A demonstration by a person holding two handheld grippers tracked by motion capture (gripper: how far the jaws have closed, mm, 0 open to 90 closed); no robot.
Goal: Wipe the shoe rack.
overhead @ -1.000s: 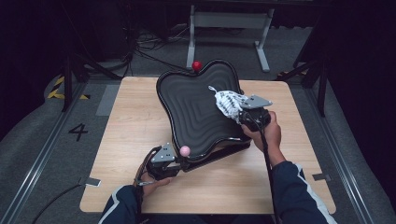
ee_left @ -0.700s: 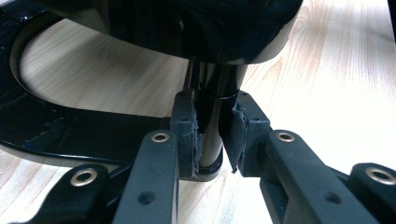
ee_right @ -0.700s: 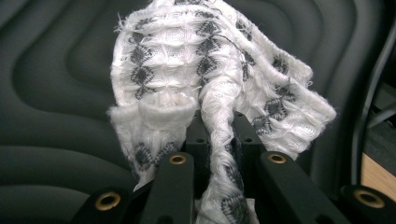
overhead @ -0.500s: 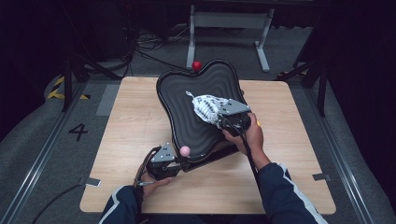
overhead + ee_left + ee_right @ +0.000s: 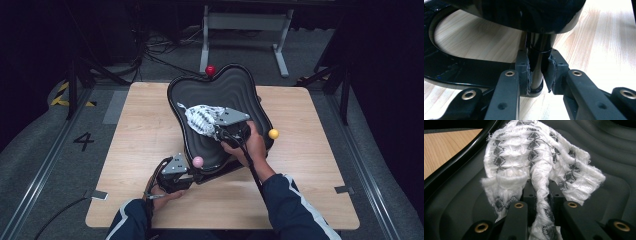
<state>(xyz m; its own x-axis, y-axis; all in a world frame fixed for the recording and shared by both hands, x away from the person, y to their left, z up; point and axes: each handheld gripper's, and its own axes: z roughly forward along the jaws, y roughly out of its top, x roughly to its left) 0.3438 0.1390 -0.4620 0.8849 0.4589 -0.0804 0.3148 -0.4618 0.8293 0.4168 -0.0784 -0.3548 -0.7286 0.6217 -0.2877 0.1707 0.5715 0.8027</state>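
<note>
White cloth (image 5: 201, 118), clamped in right fingers (image 5: 214, 131), has slid left across tray (image 5: 235, 92); left fingers (image 5: 536, 75) still grip its post (image 5: 536, 62)

The tongs (image 5: 541, 206) pinch a white, grey-patterned cloth (image 5: 536, 162) bunched against the black ridged tray (image 5: 619, 172).

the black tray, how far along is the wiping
Done: the left gripper is clamped on the post under the black tray, steadying it. In hand: the right gripper presses a white patterned cloth on the tray's ridged left half. Left: the far and right areas; how clean is unclear.
</note>
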